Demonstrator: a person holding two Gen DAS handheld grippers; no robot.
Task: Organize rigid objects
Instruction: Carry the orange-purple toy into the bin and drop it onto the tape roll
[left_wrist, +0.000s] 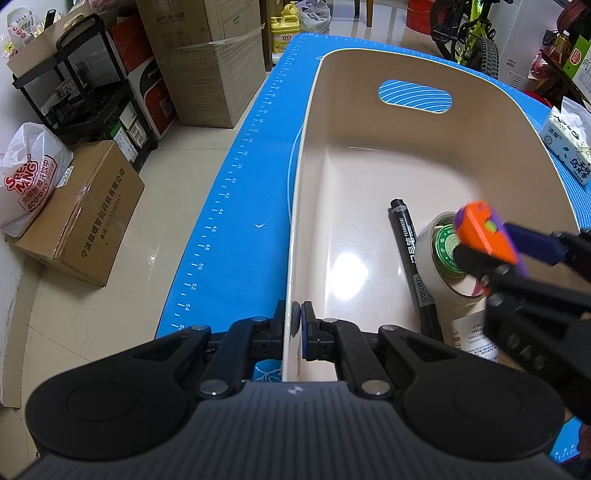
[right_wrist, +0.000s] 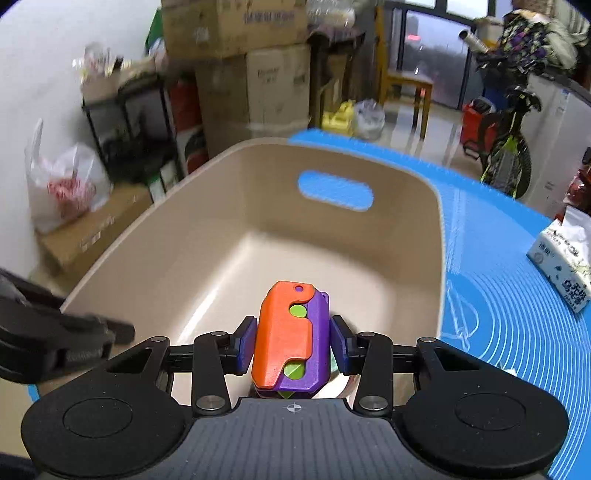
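Observation:
A beige plastic bin (left_wrist: 476, 92) with a handle slot stands on the blue mat (left_wrist: 236, 206). My left gripper (left_wrist: 298, 325) is shut on the bin's near-left wall. Inside lie a black permanent marker (left_wrist: 410, 251), a roll of clear tape (left_wrist: 448, 258) and a white labelled item (left_wrist: 472, 336). My right gripper (right_wrist: 293, 341) is shut on an orange and purple toy (right_wrist: 290, 339) with green dots, held over the bin (right_wrist: 155, 236). It also shows in the left wrist view (left_wrist: 487, 232), above the tape.
A tissue pack (left_wrist: 567, 147) lies on the mat right of the bin, also in the right wrist view (right_wrist: 561, 262). Cardboard boxes (left_wrist: 81, 218), a black rack (left_wrist: 88, 85) and plastic bags stand on the floor at left. A bicycle (right_wrist: 506, 122) stands beyond the table.

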